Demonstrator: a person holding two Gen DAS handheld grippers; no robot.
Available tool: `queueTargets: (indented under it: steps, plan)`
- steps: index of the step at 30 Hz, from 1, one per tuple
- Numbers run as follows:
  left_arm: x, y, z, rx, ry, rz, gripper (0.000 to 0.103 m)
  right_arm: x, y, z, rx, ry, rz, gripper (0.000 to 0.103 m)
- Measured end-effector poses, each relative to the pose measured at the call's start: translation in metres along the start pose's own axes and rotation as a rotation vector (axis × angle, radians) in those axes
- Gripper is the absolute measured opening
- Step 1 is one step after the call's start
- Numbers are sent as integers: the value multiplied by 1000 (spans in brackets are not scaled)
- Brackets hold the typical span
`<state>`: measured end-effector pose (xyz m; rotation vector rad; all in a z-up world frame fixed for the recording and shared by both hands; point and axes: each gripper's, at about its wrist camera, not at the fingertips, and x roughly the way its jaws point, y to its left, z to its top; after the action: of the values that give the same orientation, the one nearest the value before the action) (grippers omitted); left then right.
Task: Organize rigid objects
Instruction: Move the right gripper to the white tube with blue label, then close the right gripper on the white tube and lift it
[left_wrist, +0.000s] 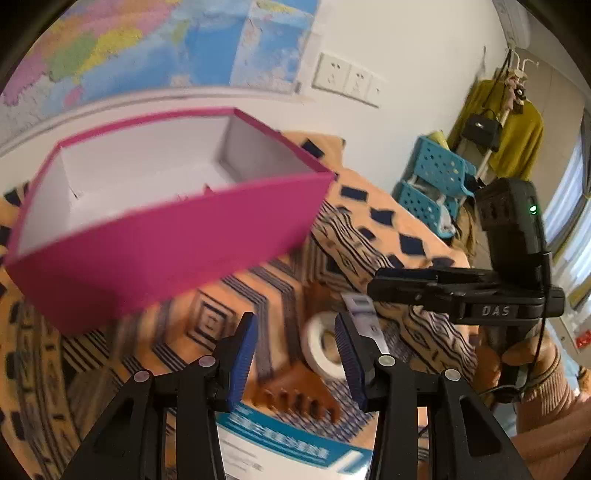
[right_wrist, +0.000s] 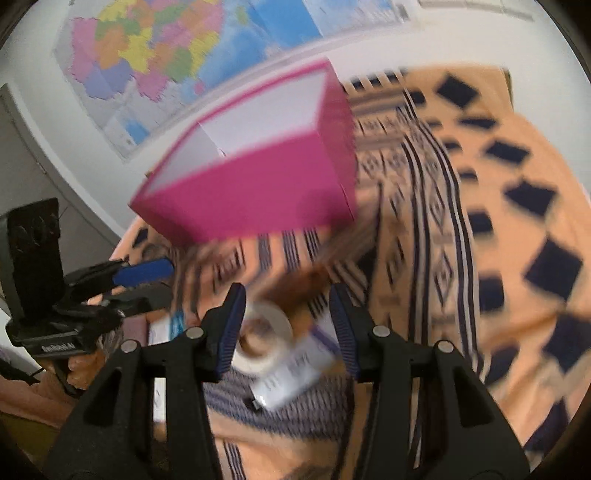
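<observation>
Both tongs are parted and hold nothing. The left tongs (left_wrist: 295, 354) point ahead, blue pads (left_wrist: 243, 354) facing each other. The right tongs (right_wrist: 288, 325) sit at their three o'clock, gripped by the right hand (left_wrist: 528, 365).

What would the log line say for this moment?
left gripper: open, empty | right gripper: open, over tape roll | pink box: open, looks empty | comb, tube: on cloth
</observation>
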<state>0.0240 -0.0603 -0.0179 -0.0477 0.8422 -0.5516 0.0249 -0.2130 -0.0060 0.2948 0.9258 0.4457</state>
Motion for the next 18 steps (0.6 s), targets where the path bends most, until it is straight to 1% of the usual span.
queueTargets:
  steps: [5,10,16,17,18]
  plan:
    - [7,-13,-9,29,26,-12,44,3,-17,-22,75,42,-20,49]
    - [8,-23,-14,52,39,-35,44,11,-15,-31,83,66,-11,49]
    - [13,-28,-20,59,63,-52,44,17,-9,-31,87,53,-5,49]
    - [14,-29,-21,60,66,-58,44,17,-8,-31,90,50,-6,48]
    - [15,-29,-21,61,69,-60,44,18,-8,-30,90,46,-10,46]
